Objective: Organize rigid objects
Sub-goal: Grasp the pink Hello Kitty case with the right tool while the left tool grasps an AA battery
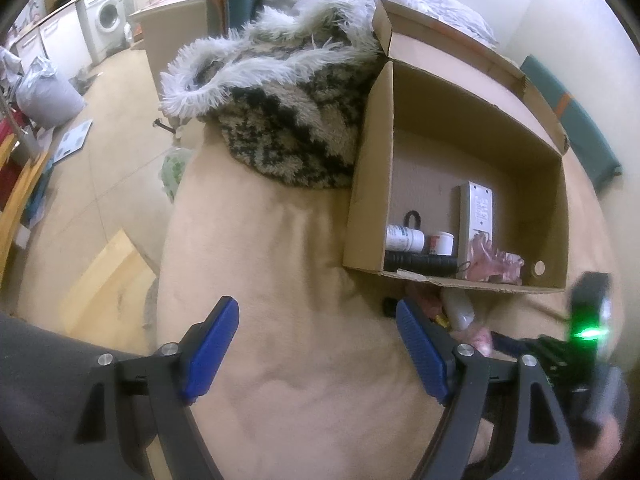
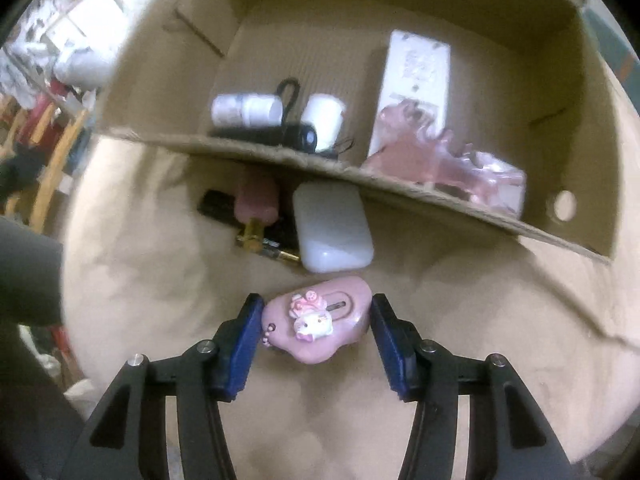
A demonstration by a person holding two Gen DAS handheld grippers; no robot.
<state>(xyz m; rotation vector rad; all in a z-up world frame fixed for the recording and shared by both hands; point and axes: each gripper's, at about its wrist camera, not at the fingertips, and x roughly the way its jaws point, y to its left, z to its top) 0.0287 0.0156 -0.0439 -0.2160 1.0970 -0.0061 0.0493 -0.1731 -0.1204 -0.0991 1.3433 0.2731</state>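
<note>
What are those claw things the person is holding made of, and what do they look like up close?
Each tool, left and right, has two black, angular plastic arms with triangular cut-outs, joined by round silver pins. The fingers end in flat blue pads with a ribbed surface. In the left view the right tool's body shows a glowing green light. A dark grey sleeve appears at the edge.

One open brown cardboard box [image 2: 460, 208], one white cylindrical bottle [image 2: 246, 110], one small white jar [image 2: 326, 118], one black flashlight [image 2: 276, 136], one flat white rectangular device [image 2: 416, 80], one white rounded case [image 2: 332, 232], one pink cat-decorated plastic trinket [image 2: 316, 318].
</note>
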